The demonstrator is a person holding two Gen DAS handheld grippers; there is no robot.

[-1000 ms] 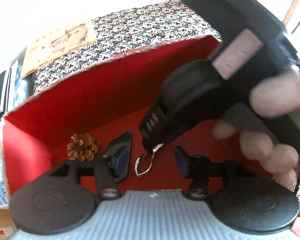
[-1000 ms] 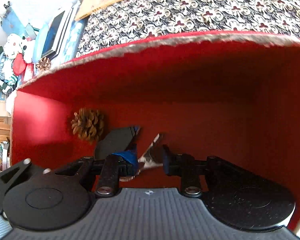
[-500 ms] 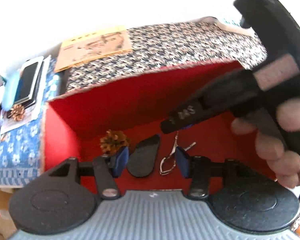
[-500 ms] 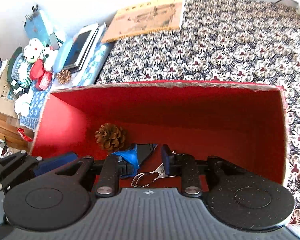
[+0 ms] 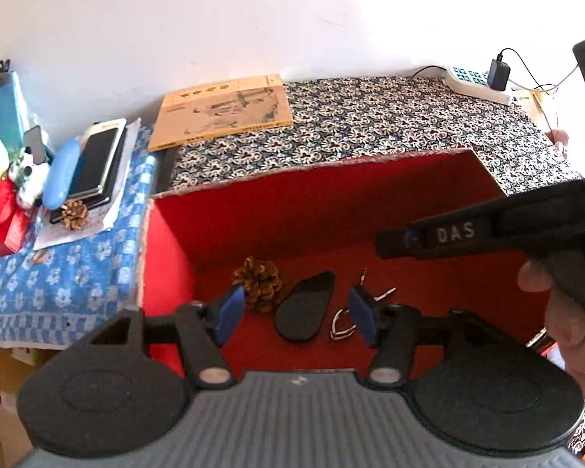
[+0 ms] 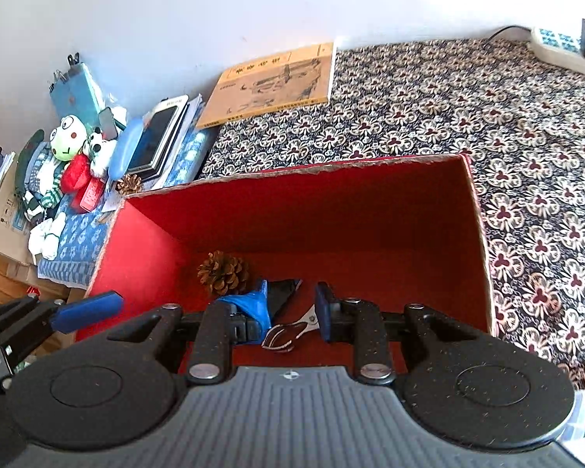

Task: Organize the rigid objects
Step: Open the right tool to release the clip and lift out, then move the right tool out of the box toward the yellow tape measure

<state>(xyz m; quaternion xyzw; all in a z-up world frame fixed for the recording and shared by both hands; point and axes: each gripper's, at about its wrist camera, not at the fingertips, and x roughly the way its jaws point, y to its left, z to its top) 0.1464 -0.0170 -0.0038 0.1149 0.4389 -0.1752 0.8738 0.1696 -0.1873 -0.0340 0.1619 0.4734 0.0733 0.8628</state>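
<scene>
At the far left of the left wrist view, on the blue cloth (image 5: 58,284), a loose pine cone (image 5: 73,214) lies against the stacked phone (image 5: 97,163) and papers; it looks like the next rigid thing to collect. Moving right, the red box (image 5: 167,257) fills the centre of the frame. On its floor, low in the frame, sit a second pine cone (image 5: 258,281), a flat black oval piece (image 5: 304,306) just beside it, and a metal clip (image 5: 341,321) to the right of that.

The left gripper (image 5: 294,314) hangs above the box with jaws apart and nothing between them. At the right edge the right gripper (image 6: 290,312) also stands parted and empty over the clip.

To do this step well, I would lift both tools straight clear of the box walls before swinging left, so that no finger catches the frayed rim. Approach the outside cone from above, and close on its widest scales, since it may roll toward the phone.
</scene>
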